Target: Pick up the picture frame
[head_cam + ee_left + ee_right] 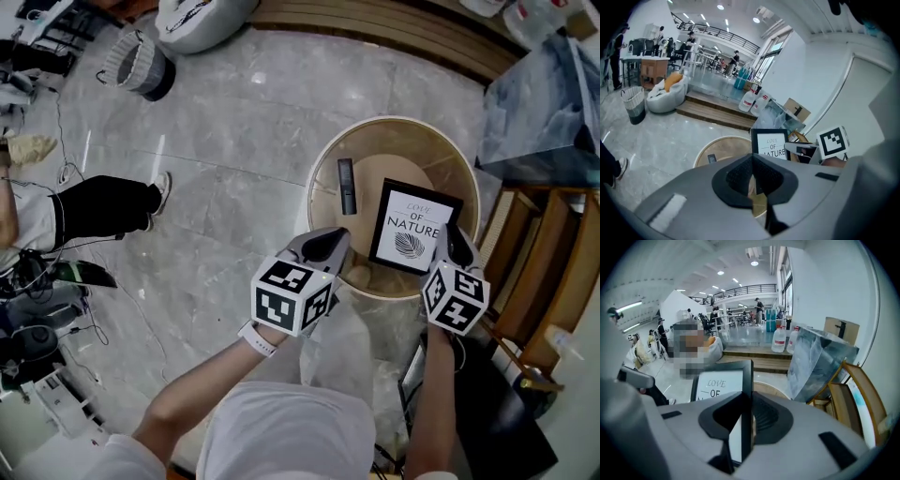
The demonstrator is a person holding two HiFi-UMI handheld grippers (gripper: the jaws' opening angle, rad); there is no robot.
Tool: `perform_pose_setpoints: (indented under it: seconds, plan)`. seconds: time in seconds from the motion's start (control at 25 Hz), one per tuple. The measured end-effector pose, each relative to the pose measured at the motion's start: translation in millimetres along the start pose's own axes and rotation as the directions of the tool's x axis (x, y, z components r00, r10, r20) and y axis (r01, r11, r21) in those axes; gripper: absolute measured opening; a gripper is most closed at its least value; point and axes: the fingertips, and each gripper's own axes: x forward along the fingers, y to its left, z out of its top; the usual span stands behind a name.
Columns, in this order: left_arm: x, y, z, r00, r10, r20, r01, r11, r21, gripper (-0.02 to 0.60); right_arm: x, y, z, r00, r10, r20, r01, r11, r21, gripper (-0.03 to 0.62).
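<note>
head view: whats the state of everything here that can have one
black picture frame with white print: clamped by one edge in the right gripper
right gripper: shut on the frame
left gripper: jaws together, empty
black remote: lying flat on the round wooden table
grey wire basket: upright

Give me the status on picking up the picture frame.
Done: the right gripper is shut on the right edge of the picture frame. In hand: the frame hangs above the round table, apparently clear of it. The left gripper is shut and empty beside it. Left: nothing obvious beyond holding it securely.
</note>
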Motion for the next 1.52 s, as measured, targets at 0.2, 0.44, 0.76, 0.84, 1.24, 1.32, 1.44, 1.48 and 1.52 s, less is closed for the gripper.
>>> perform_pose_setpoints:
  seconds: [0.2, 0.44, 0.76, 0.84, 1.24, 1.32, 1.44, 1.48, 1.52]
  plan:
    - [-75.3, -20.3, 42.7, 0.995, 0.010, 0.104, -0.009, 1.000, -0.013, -0.008, -72.1, 16.3, 45.7, 0.995, -0.005, 0.100, 0.005, 1.000, -0.001, 0.060]
    - [-148.1, -40.2, 81.5, 0.975, 0.028, 0.220, -0.034, 0.999, 0.027, -0.008, -155.3, 32.0, 97.9, 0.975, -0.017, 0.221, 0.012, 1.000, 0.027, 0.060]
    - [-212.5, -64.8, 111.5, 0.943, -0.014, 0.334, -0.019, 0.995, 0.094, -0.008, -246.3, 56.8, 124.7, 0.941, -0.013, 0.337, 0.013, 1.000, 0.002, 0.061]
    - [-226.8, -68.7, 119.4, 0.934, -0.025, 0.358, -0.020, 0.993, 0.120, -0.008, -266.8, 61.3, 127.8, 0.929, -0.019, 0.370, 0.021, 1.000, -0.002, 0.061]
    - [-262.7, -75.2, 146.1, 0.909, -0.065, 0.412, -0.021, 0.979, 0.203, -0.008, -327.1, 59.4, 129.1, 0.866, -0.113, 0.487, 0.100, 0.994, 0.054, 0.061]
    - [-260.1, -79.1, 147.5, 0.907, -0.073, 0.415, -0.025, 0.974, 0.226, -0.009, -334.6, 56.8, 128.2, 0.854, -0.134, 0.503, 0.118, 0.991, 0.064, 0.061]
    - [-257.0, -85.8, 148.2, 0.910, -0.091, 0.406, -0.014, 0.968, 0.250, -0.008, -344.0, 53.5, 124.2, 0.847, -0.160, 0.507, 0.135, 0.987, 0.087, 0.061]
    - [-257.2, -87.2, 149.3, 0.910, -0.096, 0.403, -0.012, 0.966, 0.257, -0.009, -346.4, 53.5, 123.1, 0.845, -0.167, 0.508, 0.140, 0.986, 0.092, 0.061]
    - [-257.8, -87.7, 150.4, 0.910, -0.099, 0.403, -0.012, 0.965, 0.263, -0.008, -348.3, 54.0, 122.3, 0.843, -0.174, 0.509, 0.146, 0.985, 0.095, 0.061]
